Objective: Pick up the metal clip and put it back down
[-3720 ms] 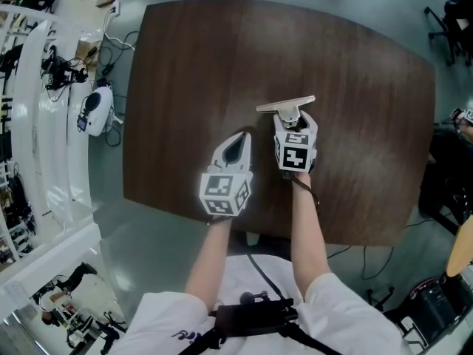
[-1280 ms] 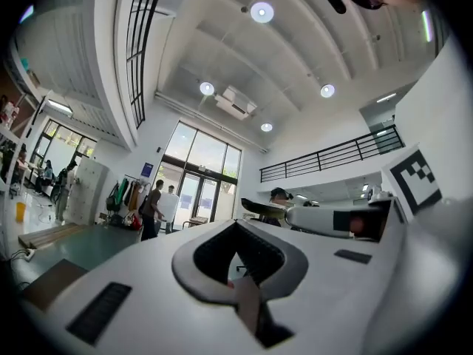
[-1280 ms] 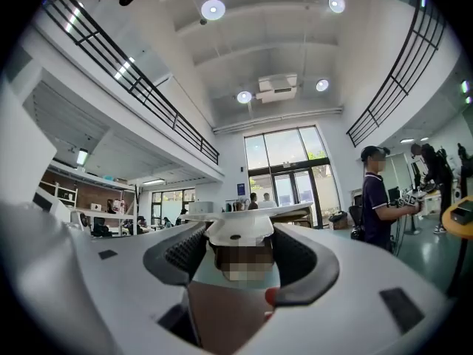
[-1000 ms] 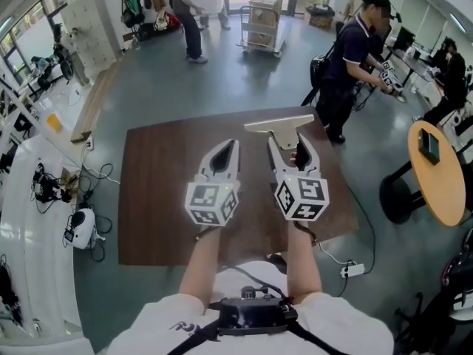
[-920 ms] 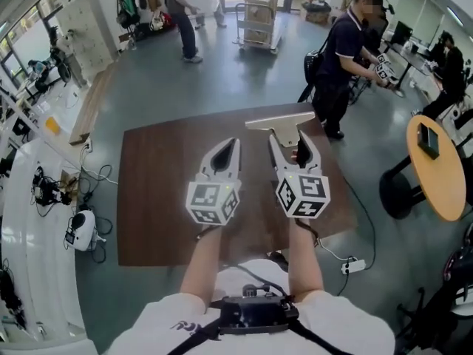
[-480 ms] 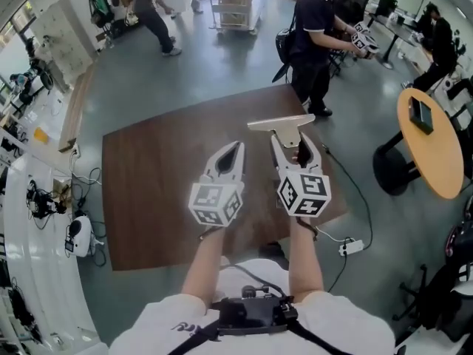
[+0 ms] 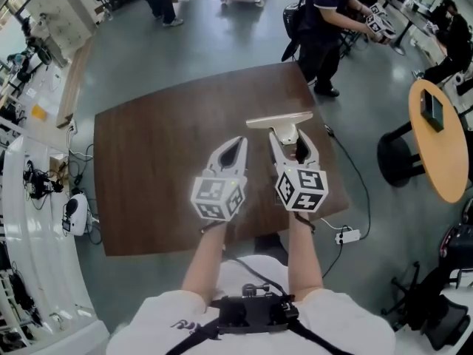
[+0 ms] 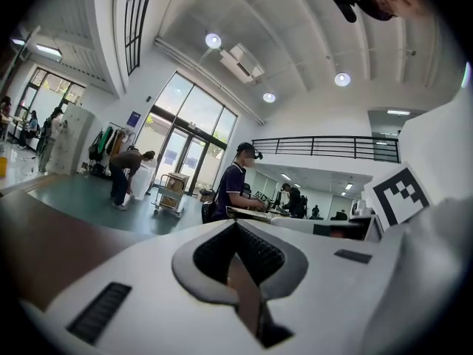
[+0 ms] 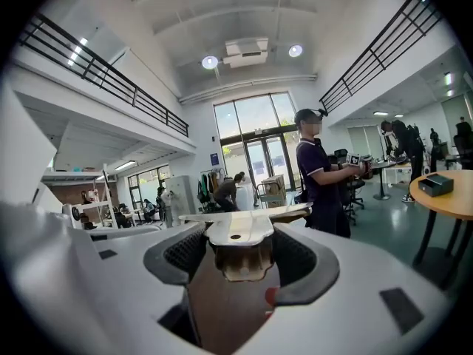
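The metal clip (image 7: 279,121) is a flat silver T with a wide top bar. My right gripper (image 7: 291,140) is shut on its stem and holds it in the air above the dark brown table (image 7: 155,161). In the right gripper view the clip (image 9: 240,226) lies level between the dark pads (image 9: 183,251), its bar pointing out into the room. My left gripper (image 7: 238,145) hangs beside the right one, at its left, shut with nothing in it. The left gripper view shows its pads (image 8: 259,251) nearly meeting.
A person in a dark shirt (image 7: 325,9) stands just beyond the table's far right corner. A round wooden table (image 7: 437,143) is at the right, and a power strip (image 7: 347,237) lies on the floor. White benches (image 7: 22,220) run along the left.
The head view has tipped further down, so more of the table shows. Both grippers stay side by side, and the right one still grips the clip, which is now raised off the table.
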Action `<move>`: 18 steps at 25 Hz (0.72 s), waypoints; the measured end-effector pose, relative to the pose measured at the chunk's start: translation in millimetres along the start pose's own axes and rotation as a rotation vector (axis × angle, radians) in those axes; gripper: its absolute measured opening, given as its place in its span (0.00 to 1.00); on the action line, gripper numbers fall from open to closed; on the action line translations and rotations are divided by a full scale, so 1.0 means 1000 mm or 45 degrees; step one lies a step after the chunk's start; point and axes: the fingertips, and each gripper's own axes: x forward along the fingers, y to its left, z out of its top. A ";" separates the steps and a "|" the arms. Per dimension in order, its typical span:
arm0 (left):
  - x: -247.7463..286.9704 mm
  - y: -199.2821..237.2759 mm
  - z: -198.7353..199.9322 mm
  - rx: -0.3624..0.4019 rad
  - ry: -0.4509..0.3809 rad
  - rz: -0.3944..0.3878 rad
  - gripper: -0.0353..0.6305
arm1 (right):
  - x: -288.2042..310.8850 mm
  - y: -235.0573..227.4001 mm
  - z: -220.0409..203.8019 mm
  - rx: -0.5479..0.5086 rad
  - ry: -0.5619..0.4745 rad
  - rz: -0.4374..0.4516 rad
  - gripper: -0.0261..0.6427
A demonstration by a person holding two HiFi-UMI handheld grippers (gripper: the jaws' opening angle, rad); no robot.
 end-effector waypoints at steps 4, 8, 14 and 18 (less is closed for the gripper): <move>0.010 0.015 -0.021 -0.043 0.039 0.051 0.07 | 0.023 0.001 -0.034 -0.001 0.104 0.040 0.47; 0.016 0.035 -0.045 -0.088 0.085 0.095 0.07 | 0.046 0.007 -0.068 -0.001 0.198 0.073 0.47; 0.011 0.068 -0.077 -0.154 0.135 0.181 0.07 | 0.071 0.022 -0.115 -0.007 0.321 0.117 0.47; 0.004 0.091 -0.096 -0.197 0.160 0.246 0.07 | 0.083 0.025 -0.146 0.000 0.399 0.128 0.47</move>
